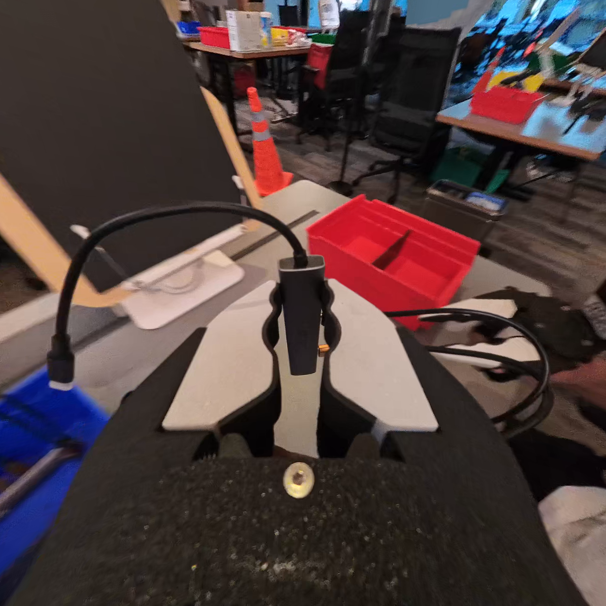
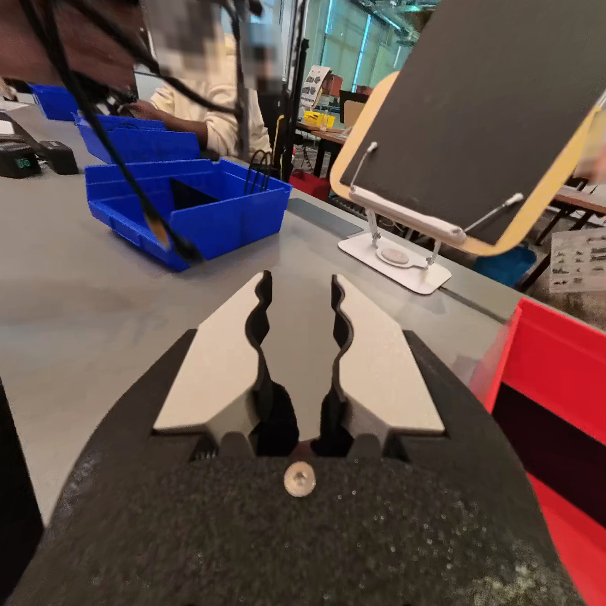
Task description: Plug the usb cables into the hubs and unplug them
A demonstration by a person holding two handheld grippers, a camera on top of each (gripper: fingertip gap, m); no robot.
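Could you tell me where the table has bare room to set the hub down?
Bare grey table lies ahead of the open right gripper, between the blue bin and the white stand. It is crowded by the red bin, where black cables coil.

Bare table (image 2: 82, 311) between blue bin (image 2: 229, 216) and stand (image 2: 393, 262).

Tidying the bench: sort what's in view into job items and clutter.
Job: hub clamped in left gripper; its cable; open right gripper; loose cables.
Clutter: red bin, blue bin, traffic cone, board stand.
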